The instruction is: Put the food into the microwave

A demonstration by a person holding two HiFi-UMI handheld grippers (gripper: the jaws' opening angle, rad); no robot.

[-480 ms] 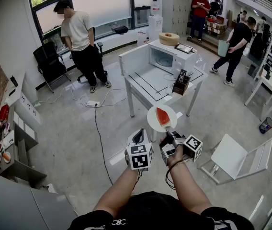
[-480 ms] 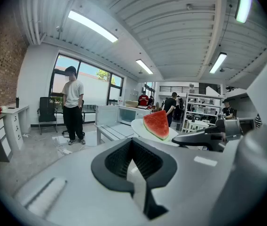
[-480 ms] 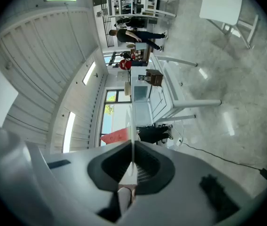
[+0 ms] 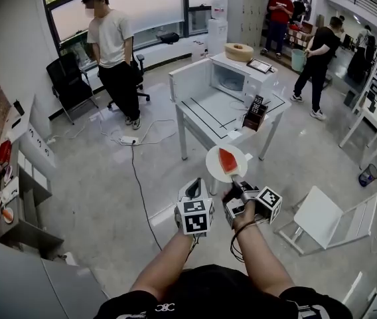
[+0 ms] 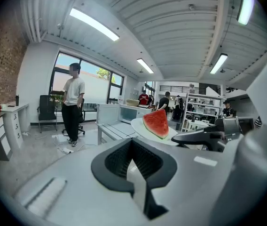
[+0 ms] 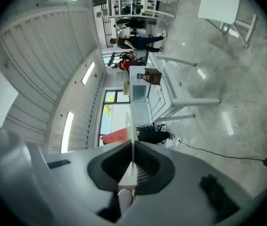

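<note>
White table (image 4: 205,108) on grey concrete floor (image 4: 95,178): microwave (image 4: 238,78) at the table's far end, door swung open. Short of the table, the right gripper (image 4: 234,179) is clamped on the rim of a white plate (image 4: 214,166) bearing a watermelon slice (image 4: 227,159). The left gripper (image 4: 192,190) is alongside, jaws together, empty. Left of the table: standing person (image 4: 112,52), black chair (image 4: 69,85).

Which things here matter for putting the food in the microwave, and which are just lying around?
Job: watermelon slice; white plate under it; right hand-held gripper shut on the plate's rim; microwave on the table.
Lying about: tan roll on the microwave; black office chair; power strip; white chair.
</note>
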